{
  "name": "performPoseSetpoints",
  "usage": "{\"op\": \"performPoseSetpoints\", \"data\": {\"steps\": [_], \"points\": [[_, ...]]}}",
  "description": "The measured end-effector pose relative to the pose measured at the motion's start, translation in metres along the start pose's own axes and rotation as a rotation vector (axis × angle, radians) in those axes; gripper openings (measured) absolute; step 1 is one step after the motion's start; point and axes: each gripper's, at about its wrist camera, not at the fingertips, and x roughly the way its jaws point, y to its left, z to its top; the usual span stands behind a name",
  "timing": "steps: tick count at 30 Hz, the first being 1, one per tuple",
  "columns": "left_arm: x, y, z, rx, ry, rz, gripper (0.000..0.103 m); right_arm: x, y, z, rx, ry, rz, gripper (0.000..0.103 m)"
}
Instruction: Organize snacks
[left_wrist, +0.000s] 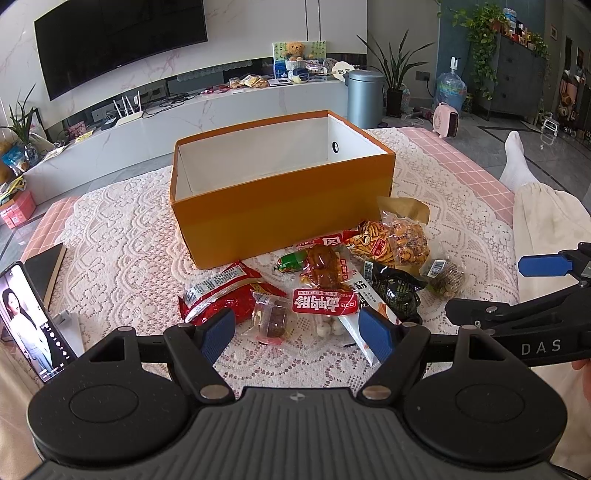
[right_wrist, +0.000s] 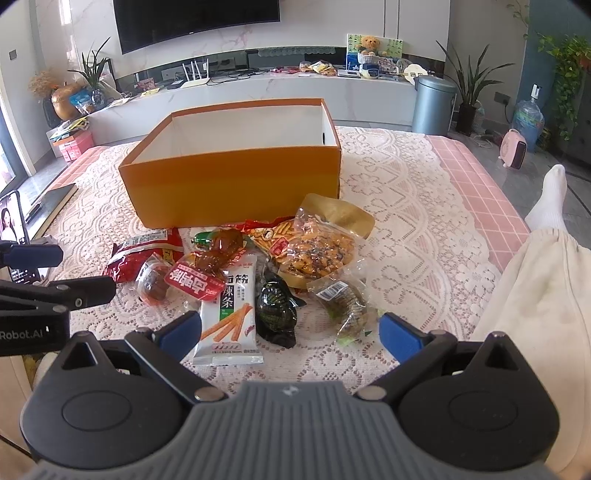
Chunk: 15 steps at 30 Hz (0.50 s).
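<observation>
An open orange box (left_wrist: 280, 206) (right_wrist: 232, 184) with a white, empty inside stands on the lace-covered table. In front of it lies a pile of snack packets: a red bag (left_wrist: 218, 291) (right_wrist: 140, 254), a small clear pack with a brown cake (left_wrist: 271, 317) (right_wrist: 153, 282), a red-labelled duck leg pack (left_wrist: 325, 284) (right_wrist: 207, 273), a white spicy-strip pack (right_wrist: 231, 321), a black-green pack (left_wrist: 397, 291) (right_wrist: 277, 308), an orange nut pack (left_wrist: 406, 240) (right_wrist: 317, 251). My left gripper (left_wrist: 297, 334) is open, just short of the cake pack. My right gripper (right_wrist: 291, 330) is open, near the white and black packs.
A phone (left_wrist: 27, 321) (right_wrist: 13, 221) playing video stands at the table's left, beside a dark book (left_wrist: 46, 266). A person's leg in cream trousers (right_wrist: 535, 295) lies along the right edge. A TV console and a bin (left_wrist: 365, 98) stand behind the table.
</observation>
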Motion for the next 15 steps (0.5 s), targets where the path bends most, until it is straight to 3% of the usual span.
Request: {"op": "performPoseSetpoints", "data": {"steps": [13,15], "points": [[0.0027,-0.0009,0.0042,0.002,-0.001,-0.018,0.089,0.0027,0.0,0.0006,-0.01,-0.002,0.0,0.099],[0.0057,0.0002,0.0075,-0.002,0.001,-0.043,0.082,0.005,0.0,0.0028,-0.024,-0.017,0.002,0.098]]}}
